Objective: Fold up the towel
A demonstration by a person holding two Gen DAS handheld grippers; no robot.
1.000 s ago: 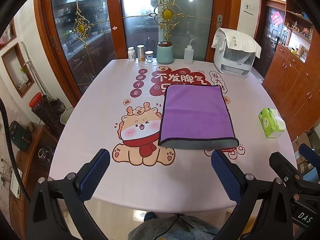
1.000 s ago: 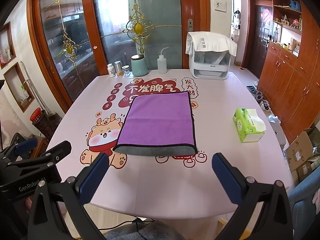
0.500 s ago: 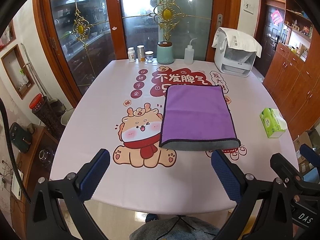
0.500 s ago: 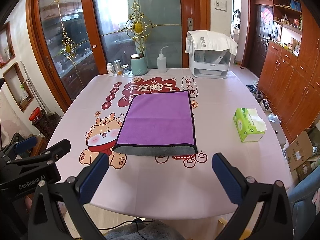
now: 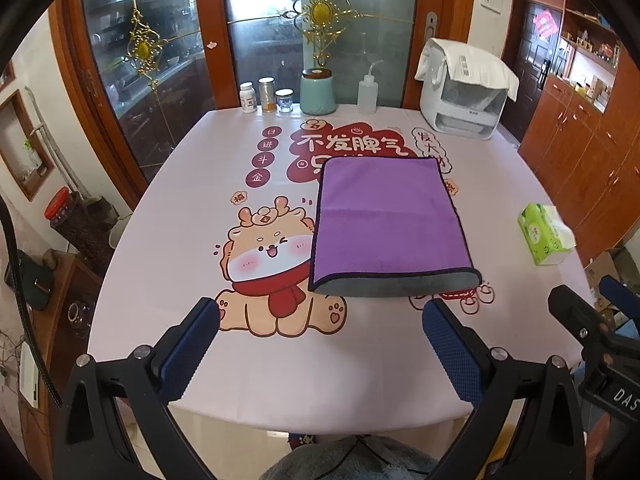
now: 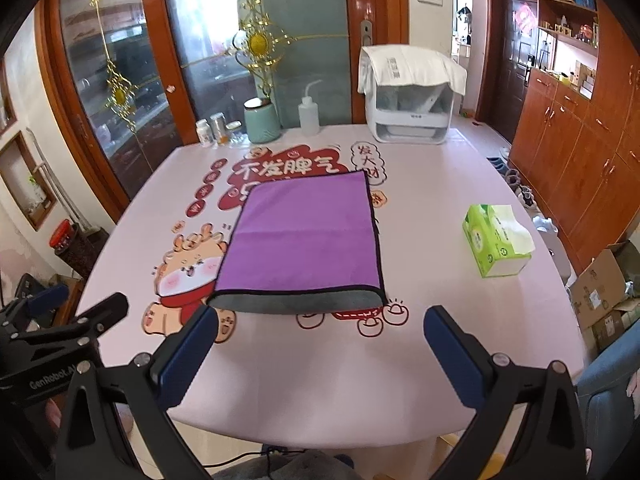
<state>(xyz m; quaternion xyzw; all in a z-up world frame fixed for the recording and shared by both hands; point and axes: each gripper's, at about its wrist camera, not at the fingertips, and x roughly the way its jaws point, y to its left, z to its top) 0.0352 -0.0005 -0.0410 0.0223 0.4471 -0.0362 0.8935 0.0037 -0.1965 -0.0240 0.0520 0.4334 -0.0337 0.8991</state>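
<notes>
Large oval bench with pink cartoon-print tablecloth [image 5: 168,240] fills both views. Purple microfibre towel with dark trim and grey underside [image 5: 384,216] lying flat mid-bench, already doubled over once, grey fold edge nearest, rounded and slightly puffed. Faint crease across the middle. White boxy appliance draped with a white cloth [image 5: 464,92] at the far right edge, well apart from the towel. Green tissue pack [image 6: 496,240] off to the right, near but not touching. Mint-green ceramic canister [image 5: 318,92], clear squeeze bottle [image 5: 368,90] and small jars [image 5: 264,96] lined up at the far edge.

Left gripper [image 5: 320,344] spread wide, holding nothing, hovering short of the near fold edge. Right gripper [image 6: 320,344] likewise wide and empty.

Risks, as judged: pinching only the top layer at a corner would peel the fold apart; grabbing tablecloth along with towel would drag the print and possibly the bottles. Layer alignment at the far edge probably fine, hard to confirm under fisheye distortion.
</notes>
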